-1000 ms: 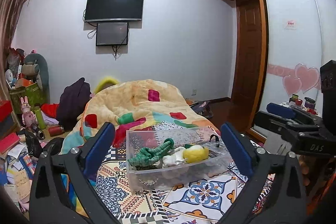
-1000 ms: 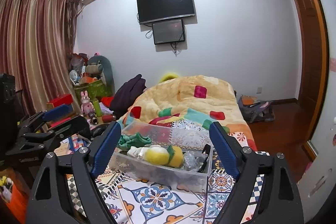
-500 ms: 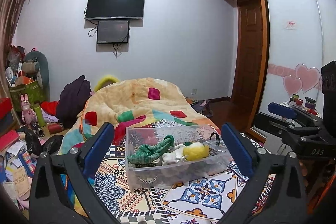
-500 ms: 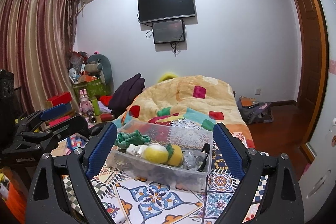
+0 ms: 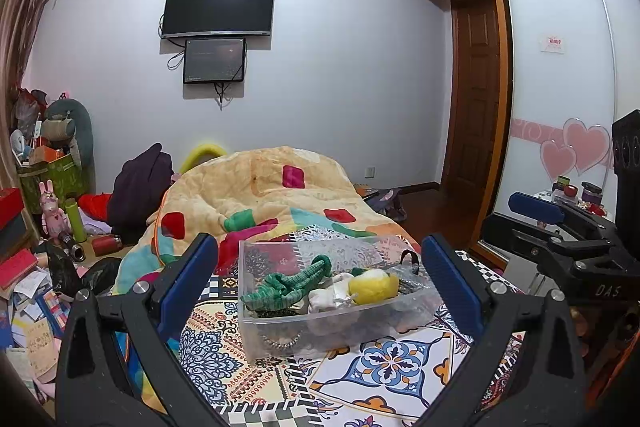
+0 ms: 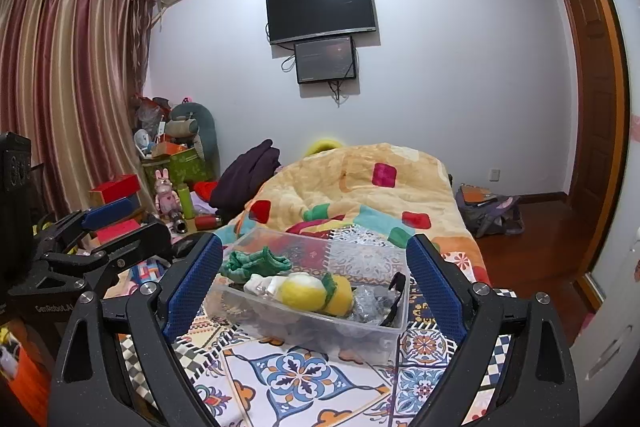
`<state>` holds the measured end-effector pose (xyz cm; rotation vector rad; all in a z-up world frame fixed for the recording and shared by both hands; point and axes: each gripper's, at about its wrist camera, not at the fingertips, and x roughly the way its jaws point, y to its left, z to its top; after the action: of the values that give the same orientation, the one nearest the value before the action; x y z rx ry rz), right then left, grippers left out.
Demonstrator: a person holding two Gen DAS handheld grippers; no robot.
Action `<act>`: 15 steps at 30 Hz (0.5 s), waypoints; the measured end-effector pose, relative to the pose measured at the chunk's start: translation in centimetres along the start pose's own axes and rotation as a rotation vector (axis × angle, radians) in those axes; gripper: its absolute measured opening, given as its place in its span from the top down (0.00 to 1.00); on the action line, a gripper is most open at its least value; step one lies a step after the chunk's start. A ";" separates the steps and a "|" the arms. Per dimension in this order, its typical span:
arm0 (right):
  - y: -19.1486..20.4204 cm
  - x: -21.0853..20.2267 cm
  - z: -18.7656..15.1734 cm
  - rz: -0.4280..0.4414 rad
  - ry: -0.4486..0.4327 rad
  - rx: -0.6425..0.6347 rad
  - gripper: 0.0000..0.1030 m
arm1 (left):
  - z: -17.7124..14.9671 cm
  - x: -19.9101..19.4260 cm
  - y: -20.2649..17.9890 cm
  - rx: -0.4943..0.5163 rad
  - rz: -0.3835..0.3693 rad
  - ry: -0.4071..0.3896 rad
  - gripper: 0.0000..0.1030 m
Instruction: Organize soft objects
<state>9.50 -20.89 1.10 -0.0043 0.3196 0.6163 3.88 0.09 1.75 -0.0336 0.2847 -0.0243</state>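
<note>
A clear plastic bin (image 5: 256,331) (image 6: 376,343) stands on the patterned bed cover. Inside lie a green knitted toy (image 5: 288,285) (image 6: 252,261), a yellow plush ball (image 5: 372,287) (image 6: 316,293), small white soft pieces (image 5: 326,299) and a crumpled clear bag (image 6: 370,301). My left gripper (image 5: 320,259) is open and empty, held back from the bin. My right gripper (image 6: 316,261) is open and empty, also held back from it. Each gripper shows at the edge of the other's view, the right one (image 5: 560,239) and the left one (image 6: 80,247).
A patchwork quilt (image 5: 260,195) is heaped on the bed behind the bin. Clutter, boxes and toys (image 5: 52,211) fill the floor at the left. A backpack (image 6: 488,211) lies on the wooden floor at the right, near the wardrobe (image 5: 560,107).
Both grippers have drawn back a little and risen slightly; the bin sits a bit lower in both views. Both stay open and empty.
</note>
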 end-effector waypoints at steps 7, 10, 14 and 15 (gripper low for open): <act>0.1 0.1 0.0 0.002 0.000 0.000 0.10 | -0.1 0.0 -0.1 -0.001 -0.003 0.001 0.00; 0.1 0.1 0.0 0.001 0.000 -0.002 0.10 | -0.1 0.0 -0.1 -0.003 -0.003 0.002 0.00; 0.1 0.0 0.0 0.001 -0.001 -0.002 0.10 | -0.1 0.0 -0.1 -0.003 -0.002 0.001 0.00; 0.1 0.0 0.0 0.001 -0.001 -0.001 0.10 | -0.1 0.0 -0.1 -0.003 -0.002 0.001 0.00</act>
<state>9.48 -20.76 1.14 -0.0051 0.3182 0.6177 3.82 -0.03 1.64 -0.0373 0.2859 -0.0258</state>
